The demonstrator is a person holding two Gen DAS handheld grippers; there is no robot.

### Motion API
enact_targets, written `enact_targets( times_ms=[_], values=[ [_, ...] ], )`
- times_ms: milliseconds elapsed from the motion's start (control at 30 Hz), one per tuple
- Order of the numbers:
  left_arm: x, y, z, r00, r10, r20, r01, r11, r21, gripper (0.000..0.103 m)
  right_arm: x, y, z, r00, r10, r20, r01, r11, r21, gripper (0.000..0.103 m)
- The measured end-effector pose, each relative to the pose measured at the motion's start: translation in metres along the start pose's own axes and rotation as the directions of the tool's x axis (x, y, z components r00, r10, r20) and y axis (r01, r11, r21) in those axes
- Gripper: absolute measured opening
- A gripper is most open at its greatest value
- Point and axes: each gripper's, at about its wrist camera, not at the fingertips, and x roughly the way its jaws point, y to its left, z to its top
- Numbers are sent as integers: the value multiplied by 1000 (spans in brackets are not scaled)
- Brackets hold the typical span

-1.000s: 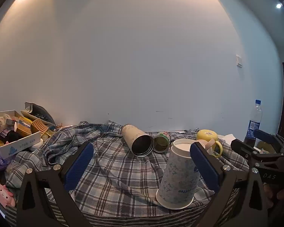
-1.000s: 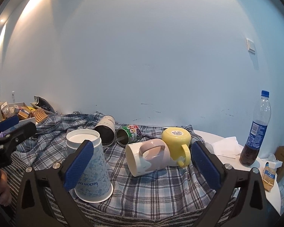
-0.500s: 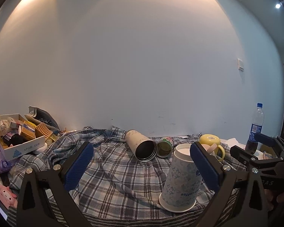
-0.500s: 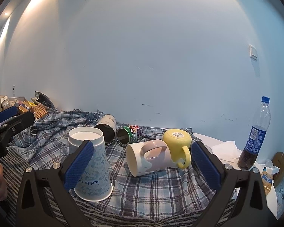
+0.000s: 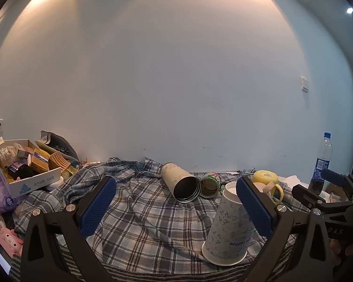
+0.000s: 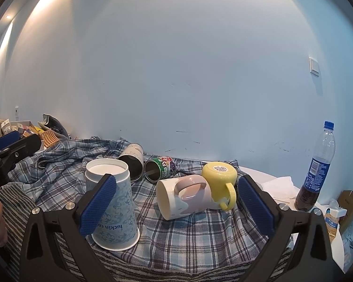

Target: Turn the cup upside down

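Matt paper cup [image 6: 112, 205], seemingly woven plaid cloth [image 6: 190, 239]

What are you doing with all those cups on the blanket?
A person is holding a gripper in each hand, and both the left gripper and the right gripper are open and holding nothing. The paper coffee cup stands upside down on the plaid cloth, mouth down, so that flip looks done. The yellow mug is upside down too. The pink-and-white mug, the steel tumbler and the green can lie on their sides.
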Motion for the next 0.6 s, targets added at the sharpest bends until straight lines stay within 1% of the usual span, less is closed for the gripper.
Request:
enact_targets(
  times_ms=[133, 600],
  values=[
    [-3, 2, 1, 1000, 5, 15, -5, 1000, -5, 103, 0, 0, 0, 1000, -1, -1, 1, 1000, 1, 103],
    [-2, 2, 0, 1000, 7, 11, -7, 1000, -1, 103, 0, -2, 0, 1000, 1, 3, -1, 1000, -1, 103]
  ],
)
